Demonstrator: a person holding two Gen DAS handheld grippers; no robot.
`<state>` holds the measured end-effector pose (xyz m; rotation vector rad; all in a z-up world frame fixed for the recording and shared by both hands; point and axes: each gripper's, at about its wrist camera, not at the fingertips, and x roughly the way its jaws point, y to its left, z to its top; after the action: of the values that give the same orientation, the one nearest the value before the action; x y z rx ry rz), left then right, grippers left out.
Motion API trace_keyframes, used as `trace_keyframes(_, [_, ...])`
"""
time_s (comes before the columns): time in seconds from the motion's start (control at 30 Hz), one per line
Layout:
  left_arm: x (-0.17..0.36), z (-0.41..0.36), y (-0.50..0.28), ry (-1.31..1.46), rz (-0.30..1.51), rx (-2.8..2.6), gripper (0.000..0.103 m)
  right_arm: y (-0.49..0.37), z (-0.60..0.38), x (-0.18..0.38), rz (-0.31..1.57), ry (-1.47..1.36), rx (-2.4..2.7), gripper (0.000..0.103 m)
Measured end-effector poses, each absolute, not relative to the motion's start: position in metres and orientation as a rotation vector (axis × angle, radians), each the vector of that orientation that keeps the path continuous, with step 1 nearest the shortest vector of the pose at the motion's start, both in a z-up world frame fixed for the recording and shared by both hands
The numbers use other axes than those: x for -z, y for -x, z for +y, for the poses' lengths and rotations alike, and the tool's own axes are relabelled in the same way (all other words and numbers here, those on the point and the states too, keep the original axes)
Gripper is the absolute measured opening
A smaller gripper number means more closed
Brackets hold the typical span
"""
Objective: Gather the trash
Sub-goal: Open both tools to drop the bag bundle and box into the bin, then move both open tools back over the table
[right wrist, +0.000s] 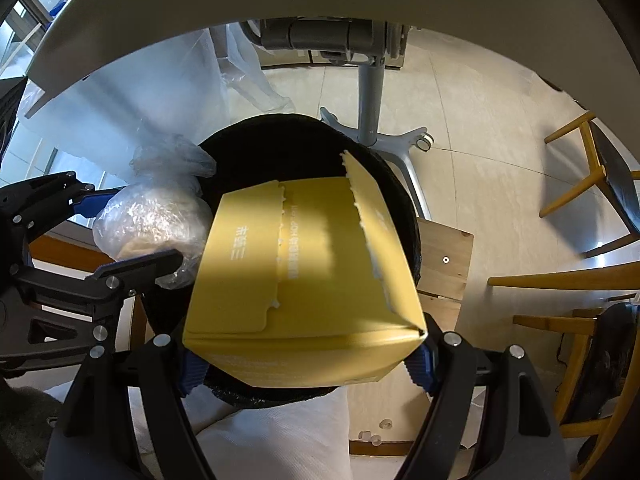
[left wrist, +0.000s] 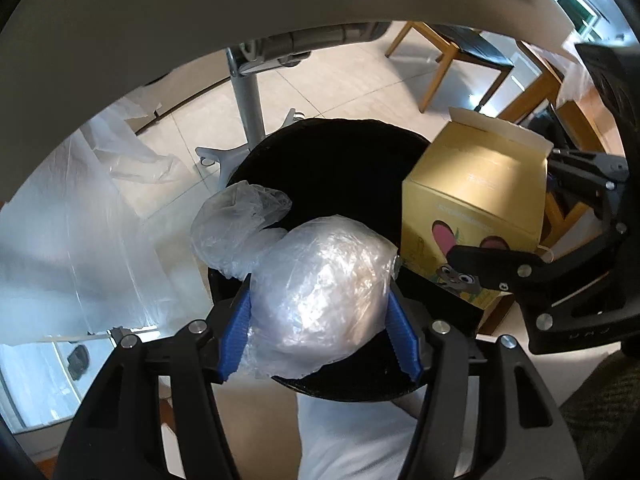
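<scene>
My left gripper (left wrist: 320,332) is shut on a crumpled clear plastic bag (left wrist: 316,292) and holds it over the open black trash bin (left wrist: 332,152). My right gripper (right wrist: 308,364) is shut on a yellow cardboard box (right wrist: 304,272) with a cartoon rabbit print and holds it over the same bin (right wrist: 280,144). The box also shows in the left wrist view (left wrist: 472,208), at the right of the bin, with the right gripper's fingers (left wrist: 480,260) on it. The plastic bag also shows in the right wrist view (right wrist: 152,216), held by the left gripper (right wrist: 120,232) at the bin's left.
A white round table top (left wrist: 240,8) overhangs the bin, with its grey pedestal leg (left wrist: 250,100) and wheeled base (right wrist: 404,148) behind. Clear plastic sheeting (left wrist: 80,208) hangs at the left. Wooden chairs (right wrist: 592,184) stand at the right. A white cushion (right wrist: 280,436) lies below the bin.
</scene>
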<state>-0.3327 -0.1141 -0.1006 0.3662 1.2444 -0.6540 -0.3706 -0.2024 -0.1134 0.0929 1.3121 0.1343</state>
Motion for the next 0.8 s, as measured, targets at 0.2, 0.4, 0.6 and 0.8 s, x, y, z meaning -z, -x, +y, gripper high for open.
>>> trace_keyframes(0.2, [0.1028,-0.1141,0.3332,-0.355,1.249,0.666,0.077,0.3682,-0.2052,0.1168,1.315,-0.099,-0.113,0.077])
trace_keyframes(0.4, [0.0984,-0.1157,0.3360,-0.372,1.220,0.657,0.091,0.3666,-0.2045,0.1192,1.326,-0.113,-0.110,0.078])
trace_keyframes(0.6, [0.1000,-0.1132,0.3368,-0.376,1.225,0.655,0.091,0.3671,-0.2066,0.1160,1.313,-0.109,-0.100,0.079])
trace_keyframes(0.8, [0.0997,-0.1132,0.3349,-0.360,1.231,0.654,0.091,0.3679,-0.2099,0.1194,1.321,-0.133,-0.099,0.083])
